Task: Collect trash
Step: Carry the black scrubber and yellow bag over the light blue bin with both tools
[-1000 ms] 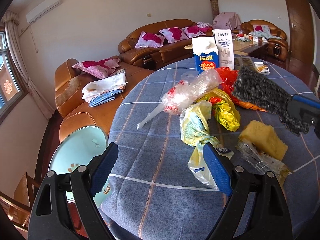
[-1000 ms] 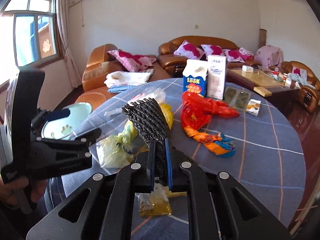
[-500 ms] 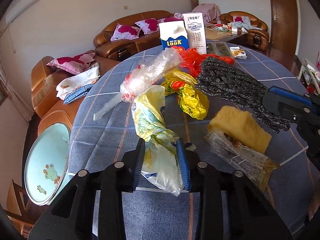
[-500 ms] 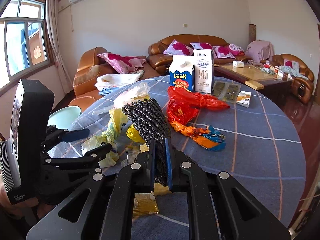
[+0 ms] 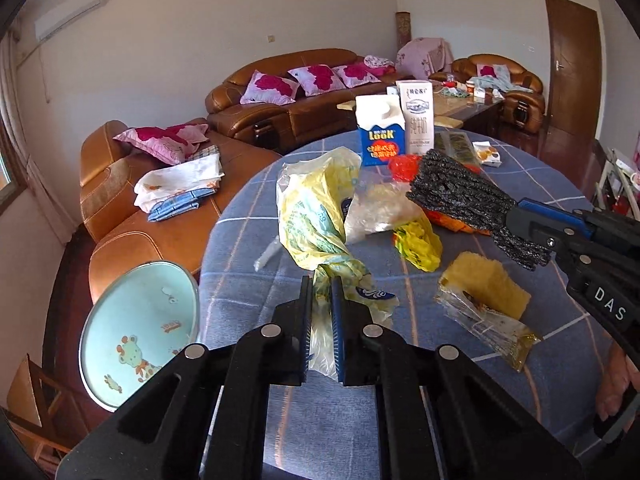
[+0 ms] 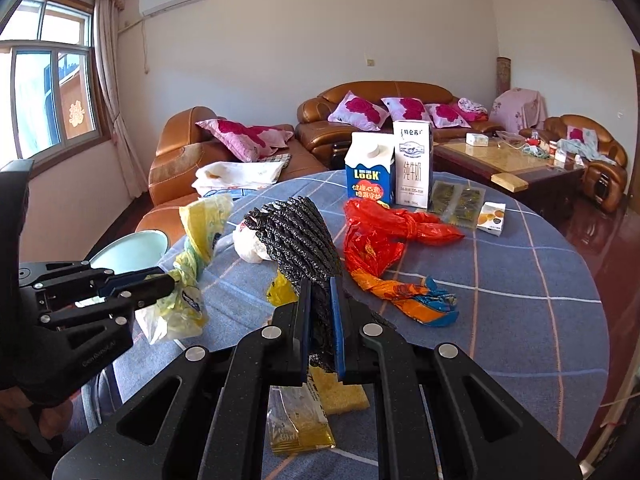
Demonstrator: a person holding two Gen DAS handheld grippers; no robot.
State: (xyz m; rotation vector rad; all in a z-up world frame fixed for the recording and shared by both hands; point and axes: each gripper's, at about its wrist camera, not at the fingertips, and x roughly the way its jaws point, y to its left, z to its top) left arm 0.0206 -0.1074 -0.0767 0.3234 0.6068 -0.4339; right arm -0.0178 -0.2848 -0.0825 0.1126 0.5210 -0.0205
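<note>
The round table (image 5: 256, 420) with its blue checked cloth is the landmark here, and most of the trash lies spread over its middle. The biggest change is on the near left part of the table: a second ago the left gripper (image 5: 321, 292) hung wide open over the cloth beside the yellow plastic bag (image 5: 308, 216); now its jaws are closing on the bag's twisted neck, the plastic bunched between the blue pads, and the bag's body stands up off the cloth above them. From the right wrist view the same left gripper (image 6: 166, 280) shows with the yellow plastic bag (image 6: 196, 240) rising from its tips near the table's left edge. The right gripper (image 6: 321, 312) has not changed: its jaws are pinched tight on the dark knitted glove (image 6: 298, 236), held above the table's centre as before. Smaller pieces are untouched on the cloth: the red and orange bag (image 6: 384, 240) toward the far side in front of the two milk cartons (image 6: 370, 176), the clear bag (image 5: 380, 208) mid-table, the yellow sponge (image 5: 484, 288) and the crinkled wrapper (image 5: 488, 324) toward the near right edge. I judge one more piece is secured, with both grippers now full, so a drop-off likely comes next; no bin is in view.
</note>
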